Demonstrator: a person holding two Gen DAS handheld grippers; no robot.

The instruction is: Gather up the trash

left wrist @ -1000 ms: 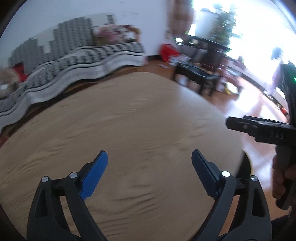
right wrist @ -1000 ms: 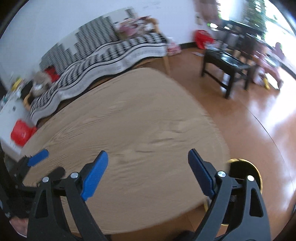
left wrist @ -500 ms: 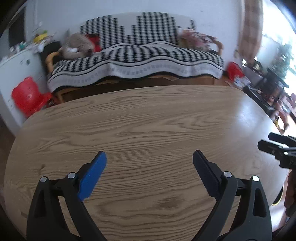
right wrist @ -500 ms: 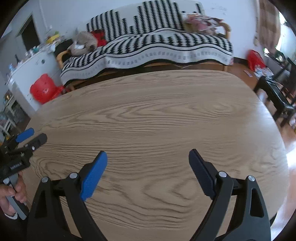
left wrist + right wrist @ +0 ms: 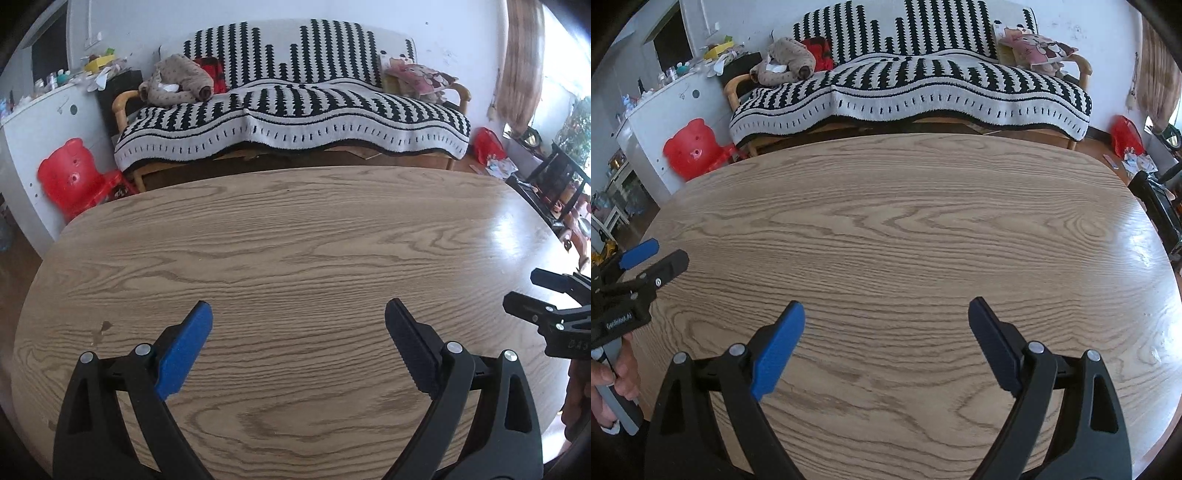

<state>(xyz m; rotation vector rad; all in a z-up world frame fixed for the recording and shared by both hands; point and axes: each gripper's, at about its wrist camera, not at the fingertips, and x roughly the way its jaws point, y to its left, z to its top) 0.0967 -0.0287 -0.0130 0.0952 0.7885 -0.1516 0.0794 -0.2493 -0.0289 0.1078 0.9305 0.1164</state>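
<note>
My left gripper [image 5: 297, 314] hovers open over a wooden oval table [image 5: 295, 236], with nothing between its blue pads. My right gripper [image 5: 886, 310] is open too, above the same table [image 5: 905, 229], and holds nothing. Each shows in the other's view: the right gripper [image 5: 522, 288] at the right edge, the left gripper [image 5: 668, 253] at the left edge with a hand on its grip. The table top shows only wood grain and a small dark stain [image 5: 106, 325]. Scattered paper scraps [image 5: 498, 166] lie on the floor beside a red bag [image 5: 487, 142] at the far right.
Behind the table stands a sofa under a black-and-white blanket [image 5: 291, 110], with a brown plush toy [image 5: 177, 83] and a pink cushion [image 5: 421, 75] on it. A red bear-shaped stool [image 5: 72, 177] and a white cabinet [image 5: 44, 122] are on the left. Dark low furniture [image 5: 554, 177] stands on the right.
Both views have swung from the window side of the room to face the sofa squarely. The table now fills the foreground. Both grippers stayed open.
</note>
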